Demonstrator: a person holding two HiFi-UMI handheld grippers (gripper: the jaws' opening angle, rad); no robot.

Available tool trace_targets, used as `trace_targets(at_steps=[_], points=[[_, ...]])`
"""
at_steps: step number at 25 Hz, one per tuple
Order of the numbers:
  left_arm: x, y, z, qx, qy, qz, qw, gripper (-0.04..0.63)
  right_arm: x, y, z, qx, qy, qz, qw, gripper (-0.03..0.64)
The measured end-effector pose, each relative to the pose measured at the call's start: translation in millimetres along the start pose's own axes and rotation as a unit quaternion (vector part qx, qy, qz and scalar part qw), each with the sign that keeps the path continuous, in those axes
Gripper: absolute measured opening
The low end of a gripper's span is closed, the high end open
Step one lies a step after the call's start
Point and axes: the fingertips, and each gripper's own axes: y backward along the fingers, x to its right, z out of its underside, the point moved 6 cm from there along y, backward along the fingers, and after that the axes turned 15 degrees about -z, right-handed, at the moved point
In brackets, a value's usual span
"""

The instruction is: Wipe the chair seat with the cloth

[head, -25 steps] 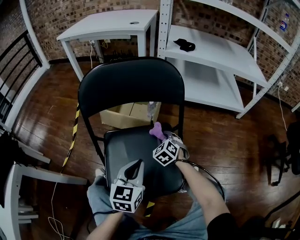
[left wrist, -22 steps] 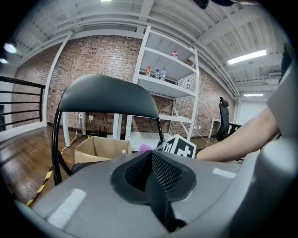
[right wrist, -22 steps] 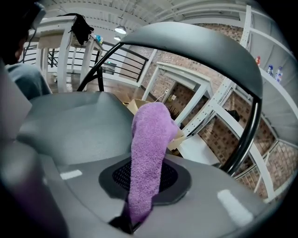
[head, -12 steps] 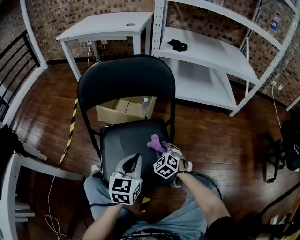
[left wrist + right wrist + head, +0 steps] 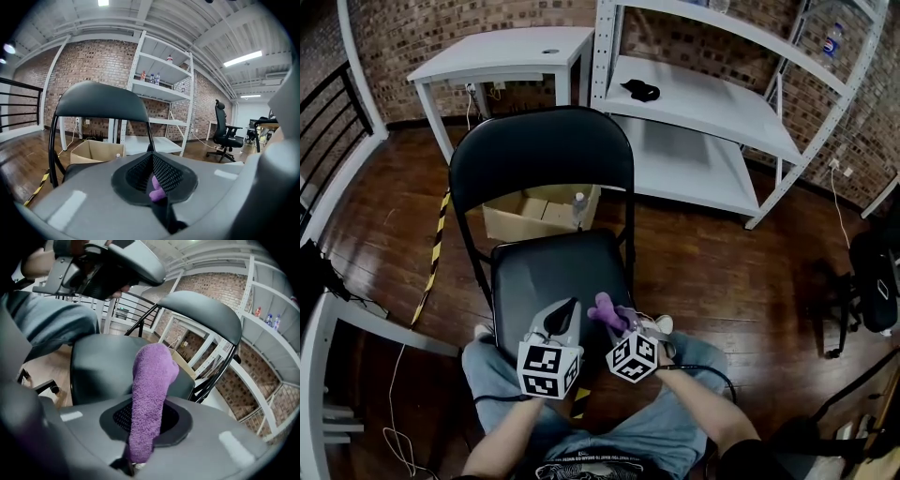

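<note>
A black folding chair stands in front of me, its seat (image 5: 546, 274) below the curved backrest (image 5: 542, 155). My right gripper (image 5: 621, 324) is shut on a purple cloth (image 5: 604, 310), which sits at the seat's front right corner. In the right gripper view the cloth (image 5: 150, 390) sticks up from between the jaws, with the seat (image 5: 101, 364) beyond it. My left gripper (image 5: 570, 311) hovers over the seat's front edge just left of the cloth, jaws shut and holding nothing. Its own view shows the cloth (image 5: 157, 191) past the tips and the backrest (image 5: 101, 99).
A cardboard box (image 5: 534, 214) lies on the wooden floor behind the chair. A white table (image 5: 502, 52) and white shelving (image 5: 712, 103) stand at the back. A black railing (image 5: 323, 122) runs along the left. My knees in jeans (image 5: 675, 412) are below the seat.
Both grippers have drawn back toward the seat's front edge. The cloth went with the right gripper from the seat's back right to its front right.
</note>
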Motion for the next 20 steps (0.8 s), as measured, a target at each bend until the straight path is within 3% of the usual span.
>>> trace_targets(at_steps=[8, 20], points=[[11.1, 6.8, 3.8, -0.001, -0.002, 0.009, 1.0, 0.005, -38.2, 15.0, 16.8, -0.001, -0.011, -0.012, 1.0, 0.046], [12.0, 18.4, 0.0, 0.007, 0.003, 0.004, 1.0, 0.005, -40.4, 29.6, 7.8, 0.016, -0.024, 0.0, 1.0, 0.046]])
